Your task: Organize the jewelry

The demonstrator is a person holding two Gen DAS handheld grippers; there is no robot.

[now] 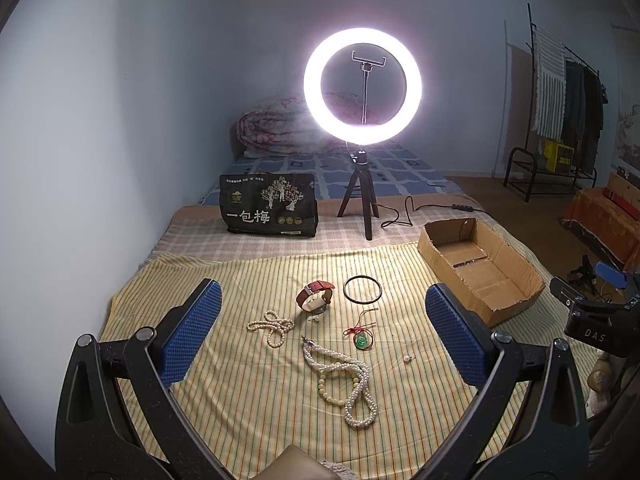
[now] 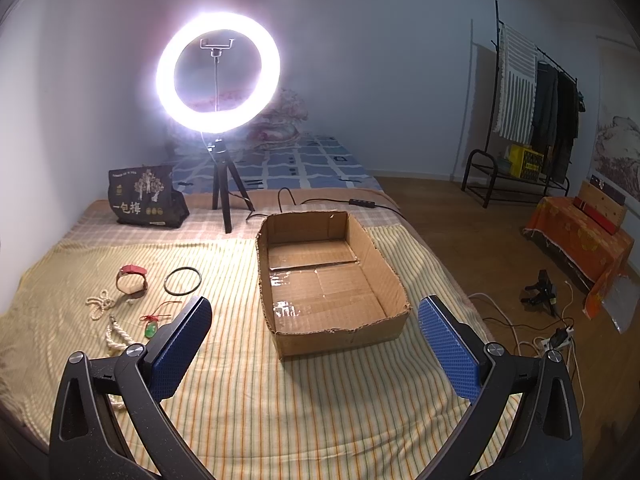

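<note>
Basically nothing sorted yet: cardboard box (image 2: 394, 276) empty near bed's right edge; watch (image 1: 315, 295), bangle (image 1: 363, 289), pendant (image 1: 362, 340), pearl strands (image 1: 348, 380) all on striped sheet (image 1: 256, 400). Left gripper (image 1: 320, 332) and right gripper (image 2: 314, 350) both spread wide, holding nothing.

Yellow striped bedspread (image 1: 248, 400) carries a red-strapped watch (image 1: 315, 296), black bangle (image 1: 362, 289), cream-white pearl strands (image 1: 344, 376) and a green pendant (image 1: 362, 341) on red cord — beside a plain brown cardboard box (image 2: 394, 280). Blue gripper pads (image 1: 192, 332).
</note>
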